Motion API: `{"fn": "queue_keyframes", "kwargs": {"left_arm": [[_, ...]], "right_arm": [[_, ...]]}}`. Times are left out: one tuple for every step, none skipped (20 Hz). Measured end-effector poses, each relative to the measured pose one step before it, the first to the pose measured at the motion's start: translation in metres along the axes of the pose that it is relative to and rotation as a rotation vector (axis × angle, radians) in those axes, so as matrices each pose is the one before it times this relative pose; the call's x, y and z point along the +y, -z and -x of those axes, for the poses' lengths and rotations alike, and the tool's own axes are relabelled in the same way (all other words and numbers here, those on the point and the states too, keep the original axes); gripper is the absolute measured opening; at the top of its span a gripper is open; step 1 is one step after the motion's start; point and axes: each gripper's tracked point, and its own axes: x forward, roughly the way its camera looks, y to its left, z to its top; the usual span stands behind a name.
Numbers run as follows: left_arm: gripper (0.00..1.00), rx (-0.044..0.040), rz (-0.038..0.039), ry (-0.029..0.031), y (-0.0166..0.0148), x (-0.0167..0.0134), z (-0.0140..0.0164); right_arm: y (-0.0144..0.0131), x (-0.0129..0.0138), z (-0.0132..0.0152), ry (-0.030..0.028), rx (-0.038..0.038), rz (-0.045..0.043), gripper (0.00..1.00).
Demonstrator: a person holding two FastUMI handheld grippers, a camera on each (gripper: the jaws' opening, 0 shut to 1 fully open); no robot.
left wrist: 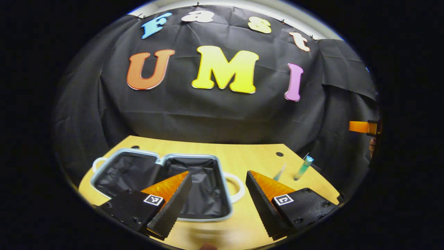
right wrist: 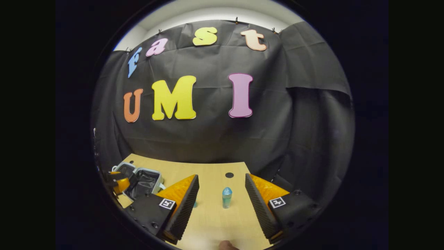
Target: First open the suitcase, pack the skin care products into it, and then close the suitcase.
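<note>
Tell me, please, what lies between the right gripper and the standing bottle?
Nothing: in the right gripper view, only bare table separates the open right gripper from the bottle.

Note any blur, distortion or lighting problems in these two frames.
Left gripper view: strong fisheye bending of the table edge; open suitcase sharp, with some smear at the bottom edge. Right gripper view: same curvature; small bottle standing upright and clear; suitcase squeezed and dim at the left rim.

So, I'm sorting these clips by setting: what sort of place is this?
Likely a staged recording booth, not a home: black cloth wall, one bare wooden table, an open suitcase.
</note>
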Motion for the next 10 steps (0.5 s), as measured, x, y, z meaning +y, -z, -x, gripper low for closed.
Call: {"fn": "queue_keyframes", "kwargs": {"left_arm": [[0.99, 0.03128, -0.00034, 0.00817, 0.01663, -0.02023, -0.00763], [0.99, 0.03912, 0.00141, 0.00949, 0.01651, -0.01447, -0.00484], [1.00, 0.02740, -0.00764, 0.00792, 0.01187, -0.01341, -0.00740], [1.00, 0.01818, -0.01124, 0.01192, 0.01137, -0.01350, -0.00722], [1.00, 0.01765, -0.01649, 0.00761, 0.00871, -0.01145, -0.00859], [0.99, 0.01210, -0.02030, 0.00405, 0.00345, -0.01192, -0.00778], [1.00, 0.01353, -0.00949, 0.01007, 0.00551, -0.01084, -0.00943], [0.99, 0.01151, -0.00074, 0.01209, 0.00442, -0.01120, -0.00902], [0.99, 0.01258, 0.00255, 0.01506, 0.00344, -0.00916, -0.01041], [0.99, 0.00531, 0.00082, 0.01304, 0.00137, -0.00954, -0.01302]], "right_arm": [[0.00118, -0.00630, -0.00387, -0.00742, 0.00216, 0.00675, 0.79], [0.00409, -0.00503, -0.00314, -0.00904, 0.00934, 0.00834, 0.79], [0.00306, -0.00290, -0.00372, -0.01681, 0.00555, 0.00609, 0.79], [0.00080, -0.00365, -0.00423, -0.01041, -0.00007, 0.01071, 0.80], [0.00056, -0.00591, -0.00396, 0.00002, -0.00033, 0.01525, 0.80], [0.00281, -0.00407, -0.00390, -0.00918, 0.00189, 0.00707, 0.80], [0.00299, -0.00311, -0.00289, -0.01064, 0.00605, 0.00279, 0.80], [0.00516, -0.00439, -0.00240, -0.00248, 0.00608, 0.00831, 0.80], [0.00388, -0.00466, -0.00286, -0.00215, 0.00903, 0.01012, 0.79], [0.00495, -0.00435, -0.00296, 0.00012, 0.00995, 0.00838, 0.79]]}}
